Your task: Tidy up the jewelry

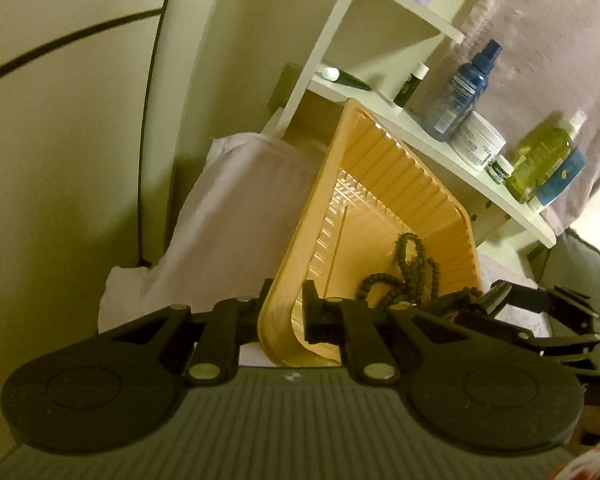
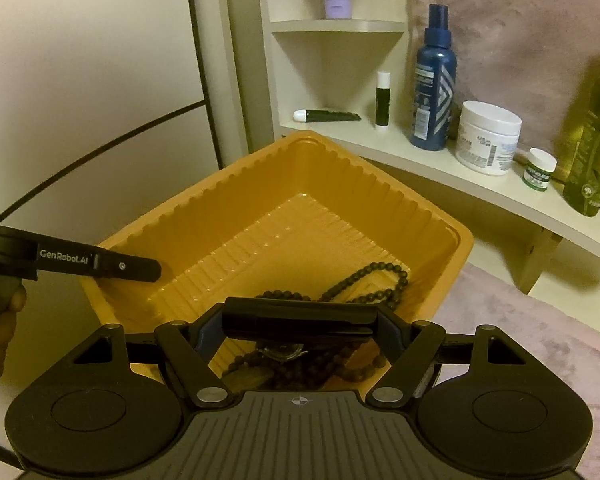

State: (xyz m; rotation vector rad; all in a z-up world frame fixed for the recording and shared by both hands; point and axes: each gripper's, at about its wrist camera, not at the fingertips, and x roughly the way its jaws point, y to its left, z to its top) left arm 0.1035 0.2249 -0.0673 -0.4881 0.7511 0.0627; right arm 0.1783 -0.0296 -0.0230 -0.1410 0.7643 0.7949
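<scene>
Beaded necklaces could spill from the orange tray if the left tool, clamped on its rim, slips; right tool grips a black case.

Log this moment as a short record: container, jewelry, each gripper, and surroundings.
container: orange ribbed plastic tray, tilted in the left wrist view
jewelry: dark beaded necklace lying inside the tray
left gripper: jaws shut on the tray's rim
right gripper: jaws wide around a black bar-shaped object, over the tray
surroundings: white corner shelf with blue spray bottle and white jar
</scene>
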